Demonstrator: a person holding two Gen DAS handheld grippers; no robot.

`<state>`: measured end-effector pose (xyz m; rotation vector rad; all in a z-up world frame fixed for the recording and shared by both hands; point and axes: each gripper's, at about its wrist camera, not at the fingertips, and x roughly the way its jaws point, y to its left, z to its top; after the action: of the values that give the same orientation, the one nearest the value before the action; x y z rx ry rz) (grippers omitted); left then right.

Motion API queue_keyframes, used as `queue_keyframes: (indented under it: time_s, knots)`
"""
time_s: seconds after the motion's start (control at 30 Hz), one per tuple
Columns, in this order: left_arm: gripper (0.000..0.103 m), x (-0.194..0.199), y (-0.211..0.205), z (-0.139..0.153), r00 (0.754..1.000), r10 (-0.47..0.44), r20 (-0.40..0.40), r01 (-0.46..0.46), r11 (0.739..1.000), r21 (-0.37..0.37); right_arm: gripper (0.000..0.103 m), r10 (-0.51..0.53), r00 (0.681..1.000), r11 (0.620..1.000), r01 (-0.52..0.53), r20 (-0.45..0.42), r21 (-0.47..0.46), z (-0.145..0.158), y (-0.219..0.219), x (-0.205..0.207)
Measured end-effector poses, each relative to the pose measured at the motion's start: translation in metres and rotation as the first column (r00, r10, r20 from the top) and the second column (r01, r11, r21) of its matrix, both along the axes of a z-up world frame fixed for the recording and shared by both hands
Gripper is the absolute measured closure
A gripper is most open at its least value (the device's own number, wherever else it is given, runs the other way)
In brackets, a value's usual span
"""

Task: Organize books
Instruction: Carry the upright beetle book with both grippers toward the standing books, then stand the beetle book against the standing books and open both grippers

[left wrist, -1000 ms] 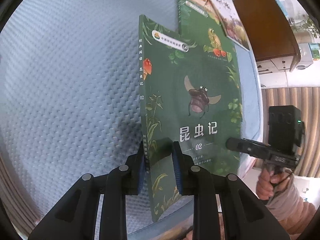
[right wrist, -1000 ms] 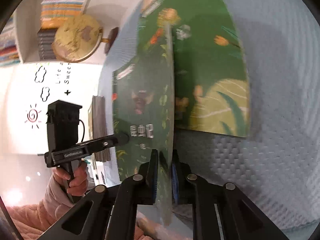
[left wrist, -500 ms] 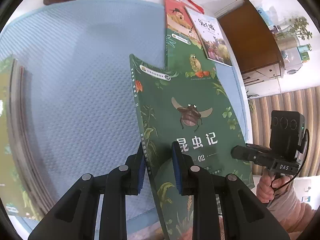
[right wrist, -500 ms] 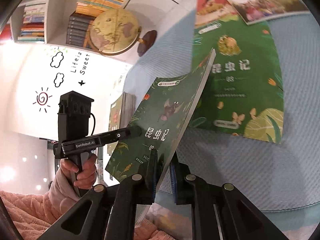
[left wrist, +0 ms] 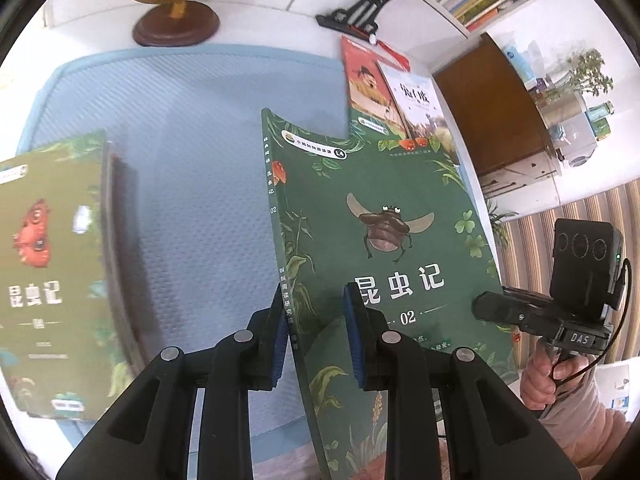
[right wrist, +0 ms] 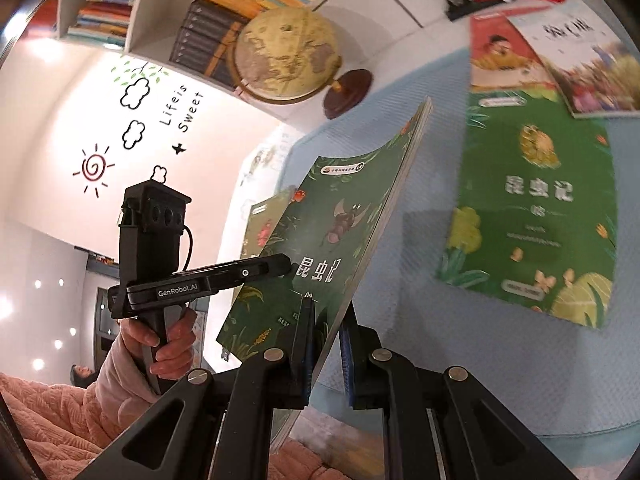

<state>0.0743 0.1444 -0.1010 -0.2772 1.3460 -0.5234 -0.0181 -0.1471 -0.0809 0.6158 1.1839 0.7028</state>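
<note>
A dark green book marked 02 (left wrist: 384, 232), with a beetle on its cover, is held tilted above the blue mat (left wrist: 192, 128). My left gripper (left wrist: 316, 332) is shut on its spine edge. My right gripper (right wrist: 326, 344) is shut on its page edge; the book also shows in the right wrist view (right wrist: 344, 224). A stack of books with a green cover on top (left wrist: 44, 272) lies at the mat's left. A green book marked 03 (right wrist: 536, 216) lies flat on the mat at the right, with a red book (right wrist: 500, 56) and a pale book (right wrist: 580, 60) beyond it.
A globe (right wrist: 288, 56) on a wooden base stands behind the mat beside a black stand (left wrist: 360, 12). Shelves of books (right wrist: 224, 4) line the back wall. A brown cabinet (left wrist: 492, 104) stands to the right of the mat.
Both grippers have lifted the 02 book higher and moved it left, and tilted it flatter. The stack on the left has come further into view.
</note>
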Motion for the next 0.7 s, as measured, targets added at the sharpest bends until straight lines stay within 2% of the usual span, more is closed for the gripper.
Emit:
queue_keyframes:
  time_s: [0.33, 0.7]
  knots:
    - [0.078, -0.003, 0.064, 0.004, 0.997, 0.072, 0.028, -0.073, 0.997, 0.016, 0.091, 0.078, 0.996, 0.997, -0.078, 0.032, -0.009, 0.009, 0.064, 0.014]
    - [0.075, -0.008, 0.167, -0.006, 0.978, 0.208, 0.030, -0.209, 0.977, 0.050, 0.091, 0.183, 0.982, 0.983, -0.183, 0.036, -0.010, -0.003, 0.168, 0.043]
